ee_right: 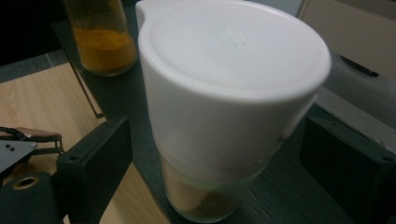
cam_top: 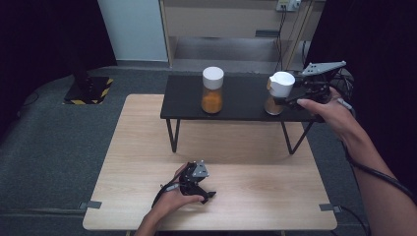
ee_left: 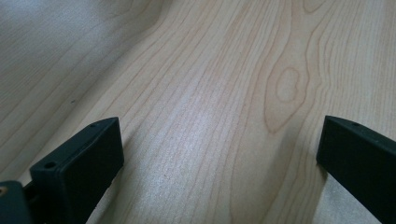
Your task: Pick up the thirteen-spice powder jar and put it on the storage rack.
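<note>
Jar [cam_top: 278, 93] with white lid, upper right of high view, on black shelf [cam_top: 236, 98] | right gripper [cam_top: 290, 100] jaws apart, flanking it, no contact | left gripper [cam_top: 206, 195] open on table [cam_top: 255, 196] | step: we judge placing finished | next: withdraw straight, avoid tipping it

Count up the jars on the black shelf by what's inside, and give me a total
Jar of orange powder: 1
Jar of brownish powder, between the right gripper's open jaws: 1
Total on the black shelf: 2 jars, both with white lids.
</note>
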{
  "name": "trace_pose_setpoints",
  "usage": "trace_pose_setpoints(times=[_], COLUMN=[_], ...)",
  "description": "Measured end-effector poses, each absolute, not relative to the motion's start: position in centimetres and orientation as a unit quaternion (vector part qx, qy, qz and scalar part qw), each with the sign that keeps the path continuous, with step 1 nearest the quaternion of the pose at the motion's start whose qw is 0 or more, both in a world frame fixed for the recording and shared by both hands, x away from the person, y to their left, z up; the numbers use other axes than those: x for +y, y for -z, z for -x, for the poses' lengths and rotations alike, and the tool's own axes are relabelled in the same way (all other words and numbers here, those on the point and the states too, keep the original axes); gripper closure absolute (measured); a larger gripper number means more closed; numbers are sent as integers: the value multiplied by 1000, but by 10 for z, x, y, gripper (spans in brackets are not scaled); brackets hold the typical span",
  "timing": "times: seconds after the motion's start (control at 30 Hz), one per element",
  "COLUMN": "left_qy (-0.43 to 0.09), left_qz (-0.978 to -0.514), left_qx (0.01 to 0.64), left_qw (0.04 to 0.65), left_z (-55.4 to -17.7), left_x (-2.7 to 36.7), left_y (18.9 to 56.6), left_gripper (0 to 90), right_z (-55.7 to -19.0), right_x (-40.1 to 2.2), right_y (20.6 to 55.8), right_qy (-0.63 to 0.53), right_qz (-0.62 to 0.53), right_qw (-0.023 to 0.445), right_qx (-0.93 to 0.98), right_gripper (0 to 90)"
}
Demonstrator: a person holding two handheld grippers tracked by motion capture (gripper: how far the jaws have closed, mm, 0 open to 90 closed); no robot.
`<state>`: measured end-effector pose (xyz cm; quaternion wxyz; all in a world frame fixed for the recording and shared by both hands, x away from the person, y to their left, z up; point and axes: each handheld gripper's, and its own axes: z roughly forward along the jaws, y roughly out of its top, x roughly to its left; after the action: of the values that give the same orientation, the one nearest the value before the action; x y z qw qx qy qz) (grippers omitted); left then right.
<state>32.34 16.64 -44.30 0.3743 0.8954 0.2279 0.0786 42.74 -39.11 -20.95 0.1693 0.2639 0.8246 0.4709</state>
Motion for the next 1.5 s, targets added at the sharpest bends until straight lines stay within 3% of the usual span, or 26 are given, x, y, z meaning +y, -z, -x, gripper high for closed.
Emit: trace_pose_setpoints(times=[0.87,1.17,1.5], left_qy=[-80,-81,-81], left_qz=[-895,-895,-895], left_qx=[231,230,230], left_qw=[374,373,373], left_z=[-322,-322,-322], left_x=[166,166,166], left_y=[443,443,443], left_gripper=[0,0,0], right_z=[-366,-348,-335], right_x=[-408,-397,-386], right_y=[210,220,254], right_qy=[-468,-458,-452], right_qz=[-272,-266,-258], right_qw=[160,158,135], right_qx=[826,834,843], right_gripper=[67,63,61])
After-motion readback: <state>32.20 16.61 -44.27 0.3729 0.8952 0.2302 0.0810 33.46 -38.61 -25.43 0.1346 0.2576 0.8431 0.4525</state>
